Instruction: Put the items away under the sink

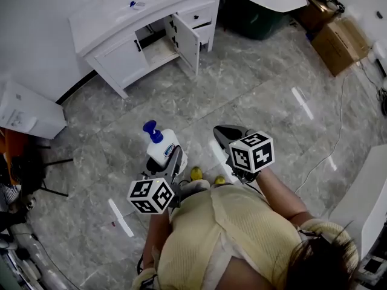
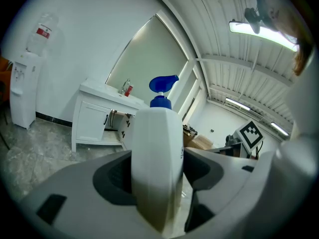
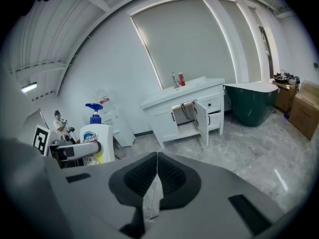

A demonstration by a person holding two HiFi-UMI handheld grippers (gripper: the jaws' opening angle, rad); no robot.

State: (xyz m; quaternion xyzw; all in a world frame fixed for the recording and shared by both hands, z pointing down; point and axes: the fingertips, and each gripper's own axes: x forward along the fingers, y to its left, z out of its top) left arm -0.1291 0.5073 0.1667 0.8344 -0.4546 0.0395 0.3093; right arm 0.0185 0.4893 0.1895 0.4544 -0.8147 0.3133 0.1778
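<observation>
A white pump bottle (image 1: 162,147) with a blue pump head stands upright between the jaws of my left gripper (image 1: 164,157), which is shut on its sides. The left gripper view has the bottle (image 2: 157,153) filling the middle, with the left gripper (image 2: 158,169) pressed to it from both sides. My right gripper (image 1: 222,132) hangs beside it over the floor, its pads (image 3: 144,176) closed together on nothing. The white sink cabinet (image 1: 145,32) stands far ahead with one door (image 1: 188,41) swung open; it also shows as the cabinet (image 3: 184,113) in the right gripper view.
A white water dispenser (image 1: 30,110) stands against the wall at the left. A dark green tub (image 1: 254,17) and a cardboard box (image 1: 341,44) lie to the right of the cabinet. A cable (image 1: 338,132) runs across the marble floor. A person (image 3: 60,123) stands far off.
</observation>
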